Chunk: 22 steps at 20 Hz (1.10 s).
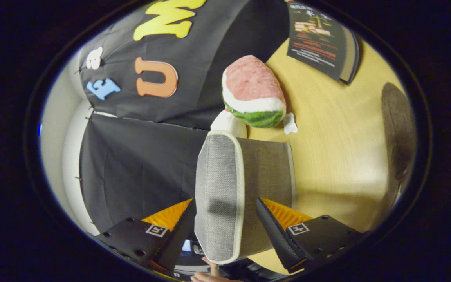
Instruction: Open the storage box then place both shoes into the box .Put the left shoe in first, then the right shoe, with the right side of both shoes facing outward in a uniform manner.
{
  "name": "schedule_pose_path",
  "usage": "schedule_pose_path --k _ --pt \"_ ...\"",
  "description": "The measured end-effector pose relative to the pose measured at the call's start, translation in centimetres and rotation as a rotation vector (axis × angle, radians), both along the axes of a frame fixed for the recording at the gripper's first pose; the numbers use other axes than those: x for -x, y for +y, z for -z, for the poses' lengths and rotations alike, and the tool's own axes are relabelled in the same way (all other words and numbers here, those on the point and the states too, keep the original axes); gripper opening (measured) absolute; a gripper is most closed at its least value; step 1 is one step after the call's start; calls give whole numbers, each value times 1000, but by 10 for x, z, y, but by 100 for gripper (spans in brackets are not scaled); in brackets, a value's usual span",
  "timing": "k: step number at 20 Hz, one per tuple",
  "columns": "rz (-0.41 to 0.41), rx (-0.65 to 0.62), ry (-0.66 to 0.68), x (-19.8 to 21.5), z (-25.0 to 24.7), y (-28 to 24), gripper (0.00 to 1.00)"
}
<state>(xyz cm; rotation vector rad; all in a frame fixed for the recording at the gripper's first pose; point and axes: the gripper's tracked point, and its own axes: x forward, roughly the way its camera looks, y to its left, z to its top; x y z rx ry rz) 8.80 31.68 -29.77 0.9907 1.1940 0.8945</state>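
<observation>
We saw the gripper [225,229] nearest the cam, fingers clenched on the grey fabric storage box [229,188], which sat between them w/ its pale-trimmed edge facing us. Left of it hung black booth cloth [139,164]. Just beyond the box lay a watermelon plush toy [253,92]. Further right, a dark booklet [319,39] lay on the wooden table [339,137]. Below the fingers, a person's fingertips [206,274] showed.
</observation>
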Motion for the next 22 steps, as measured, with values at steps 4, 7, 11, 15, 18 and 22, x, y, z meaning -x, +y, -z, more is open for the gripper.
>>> schedule_pose_path --k 4,7,11,15,18,22 --pt "-45 -73 54 15 -7 11 73" --pt "-61 -33 14 15 -7 13 60" --pt "-13 25 -3 1 -22 1 12" --pt "-63 40 -82 16 -61 9 3" --pt "-71 36 -96 20 -93 30 3" --pt "-88 60 -157 29 -128 75 4"
